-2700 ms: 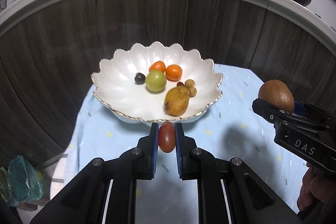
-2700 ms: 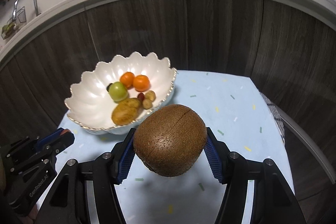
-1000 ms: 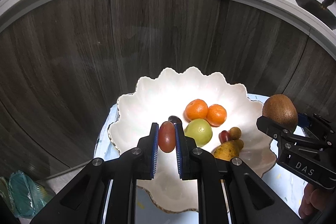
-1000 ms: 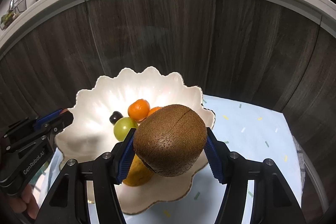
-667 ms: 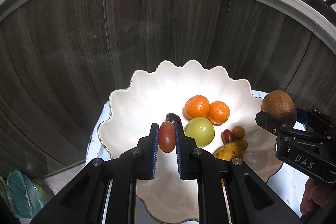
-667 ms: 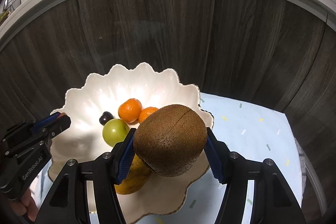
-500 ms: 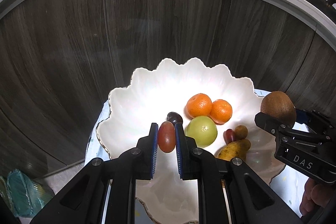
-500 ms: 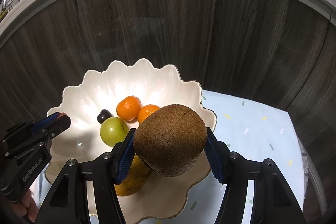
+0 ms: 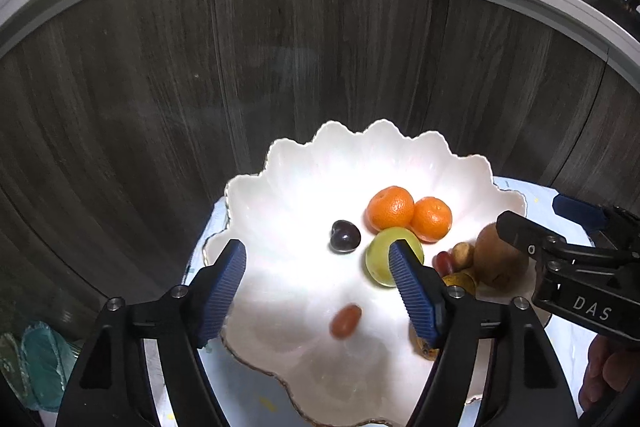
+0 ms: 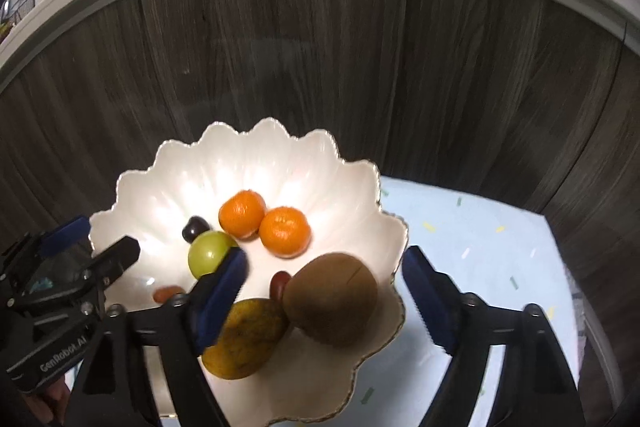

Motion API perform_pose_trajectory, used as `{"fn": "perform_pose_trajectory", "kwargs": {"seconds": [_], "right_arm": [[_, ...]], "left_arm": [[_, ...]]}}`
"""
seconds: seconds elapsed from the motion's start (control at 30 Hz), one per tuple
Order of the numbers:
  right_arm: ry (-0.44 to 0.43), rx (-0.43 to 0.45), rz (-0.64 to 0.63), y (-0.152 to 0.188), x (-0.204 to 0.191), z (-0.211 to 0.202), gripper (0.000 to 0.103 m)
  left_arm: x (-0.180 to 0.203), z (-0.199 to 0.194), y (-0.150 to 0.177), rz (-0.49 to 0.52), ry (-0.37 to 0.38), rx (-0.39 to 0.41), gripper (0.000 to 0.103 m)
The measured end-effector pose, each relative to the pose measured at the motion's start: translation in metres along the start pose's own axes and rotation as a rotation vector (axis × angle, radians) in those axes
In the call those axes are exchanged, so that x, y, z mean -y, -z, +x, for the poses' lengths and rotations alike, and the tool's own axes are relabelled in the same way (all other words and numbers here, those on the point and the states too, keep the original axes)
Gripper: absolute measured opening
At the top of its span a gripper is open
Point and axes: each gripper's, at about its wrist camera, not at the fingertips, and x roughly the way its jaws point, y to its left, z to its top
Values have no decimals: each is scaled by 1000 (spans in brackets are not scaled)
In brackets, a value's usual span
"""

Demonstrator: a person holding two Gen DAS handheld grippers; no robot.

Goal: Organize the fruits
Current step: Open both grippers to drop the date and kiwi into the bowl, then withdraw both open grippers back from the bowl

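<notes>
Fruits fill the white scalloped bowl, which sits on a pale blue cloth over the counter. Both pairs of tongs are opening with nothing pressed between their pads. Below the left tongs a small red grape tomato appears blurred against the bowl's floor at about 6 o'clock from the dark plum, seemingly dropping or rolling. Between the spread pads of the right tongs the brown kiwi sits free, leaning on the yellow-brown pear close to the bowl's rim at 4 o'clock. Two tangerines and a green apple lie near the centre. The main risk is probably the kiwi: resting high on the sloped wall by the rim, it could roll over the edge onto the cloth, or knock the small red fruit beside it. The tomato might also keep rolling if the tongs clip it while withdrawing.
</notes>
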Motion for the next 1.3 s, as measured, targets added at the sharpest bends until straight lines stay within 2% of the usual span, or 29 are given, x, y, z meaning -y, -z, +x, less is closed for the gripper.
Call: {"fn": "perform_pose_trajectory", "kwargs": {"seconds": [0.2, 0.43, 0.93, 1.3], "right_arm": [[7, 23, -4, -4, -5, -18, 86], [14, 55, 3, -3, -10, -44, 90], [10, 87, 27, 18, -17, -96, 91], [7, 111, 49, 44, -17, -136, 92]], "left_arm": [[-2, -18, -4, -12, -11, 30, 91], [-4, -44, -6, -14, -20, 58, 102], [-3, -100, 1, 13, -27, 104, 102], [3, -141, 23, 36, -27, 111, 102]]}}
